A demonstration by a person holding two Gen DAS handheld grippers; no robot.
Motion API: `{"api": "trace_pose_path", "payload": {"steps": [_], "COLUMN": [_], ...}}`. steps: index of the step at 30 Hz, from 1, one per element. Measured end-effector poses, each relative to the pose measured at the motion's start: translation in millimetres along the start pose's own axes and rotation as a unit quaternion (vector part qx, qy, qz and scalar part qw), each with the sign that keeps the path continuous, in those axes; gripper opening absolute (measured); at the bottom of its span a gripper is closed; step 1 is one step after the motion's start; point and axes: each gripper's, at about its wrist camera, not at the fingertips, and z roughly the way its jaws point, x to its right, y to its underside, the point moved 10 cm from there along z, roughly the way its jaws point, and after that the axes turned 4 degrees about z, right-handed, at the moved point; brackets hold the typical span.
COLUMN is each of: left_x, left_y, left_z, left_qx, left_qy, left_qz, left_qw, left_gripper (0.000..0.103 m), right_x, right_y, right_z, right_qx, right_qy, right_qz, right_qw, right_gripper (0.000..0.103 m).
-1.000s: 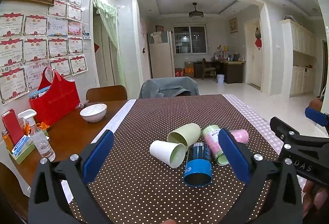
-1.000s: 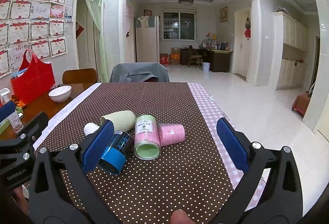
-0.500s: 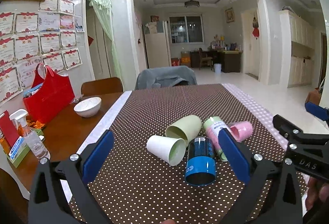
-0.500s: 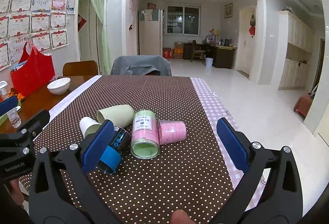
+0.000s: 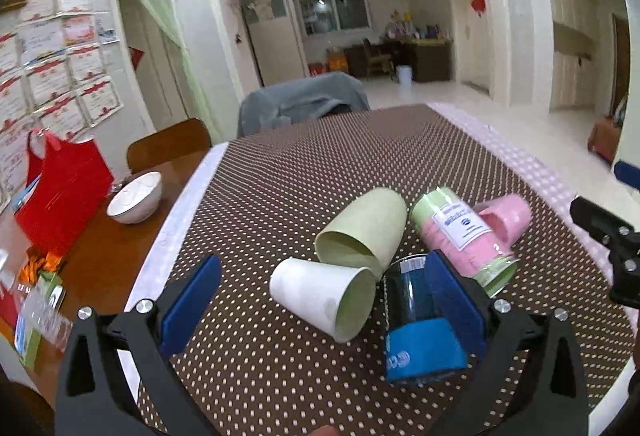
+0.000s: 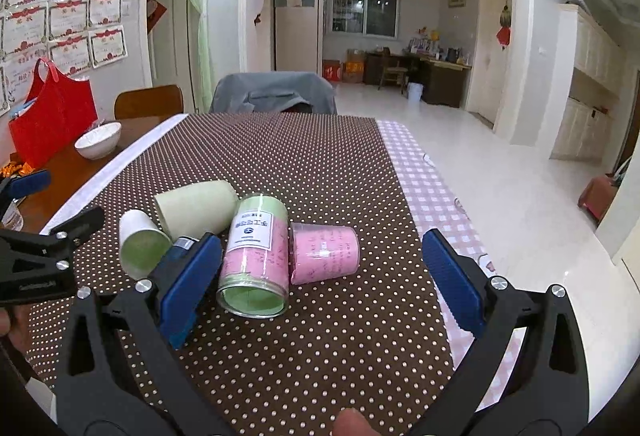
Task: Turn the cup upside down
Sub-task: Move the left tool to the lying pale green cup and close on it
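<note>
Cups [image 5: 324,298] lie toppled and empty; left claw [image 5: 326,300] and right claw [image 6: 318,282] gape.

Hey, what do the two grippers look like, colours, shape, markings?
Both the left gripper and right gripper are black angular frames with silver screws and blue ribbed pads on the fingers. Pale lettering, unreadable here, marks the left gripper's side.

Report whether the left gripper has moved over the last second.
Yes. The left gripper has advanced toward the white paper cup lying on the brown dotted tablecloth; the cup looms larger.
</note>
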Motion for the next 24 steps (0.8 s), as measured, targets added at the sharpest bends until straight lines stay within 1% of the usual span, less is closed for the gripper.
{"api": "trace_pose_path", "payload": {"steps": [4, 9, 11, 14, 17, 19, 21, 24], "left_x": [8, 14, 17, 18, 21, 25, 29, 34], "left_y": [-2, -7, -9, -11, -8, -4, -2, 0], "left_z": [39, 77, 92, 115, 136, 150, 159, 171], "left_qx": [-0.044, -0.087, -0.104, -0.136, -0.171, -0.196, -0.207, -0.218], "left_qy": [0.043, 0.051, 0.064, 0.078, 0.093, 0.106, 0.123, 0.135], "left_qz": [0.011, 0.045, 0.055, 0.062, 0.066, 0.073, 0.073, 0.077], "left_qw": [0.9981, 0.9939, 0.9910, 0.9858, 0.9788, 0.9723, 0.9679, 0.9635], "left_gripper": [0.099, 0.099, 0.099, 0.099, 0.099, 0.099, 0.099, 0.099], "right_x": [-4, -6, -7, -8, -8, -9, -7, -6], "right_y": [1, -2, -3, -5, -7, -7, -6, -5], "right_z": [22, 50, 59, 74, 87, 93, 100, 106], "right_qx": [-0.023, -0.047, -0.056, -0.068, -0.076, -0.081, -0.087, -0.093], "right_qy": [-0.008, -0.011, -0.012, -0.014, -0.016, -0.017, -0.017, -0.017], "right_qz": [0.000, -0.002, -0.001, -0.002, -0.002, 0.001, 0.006, 0.013], "right_qw": [1.000, 0.999, 0.998, 0.998, 0.997, 0.997, 0.996, 0.995], "right_gripper": [0.098, 0.098, 0.098, 0.098, 0.098, 0.098, 0.098, 0.098]}}
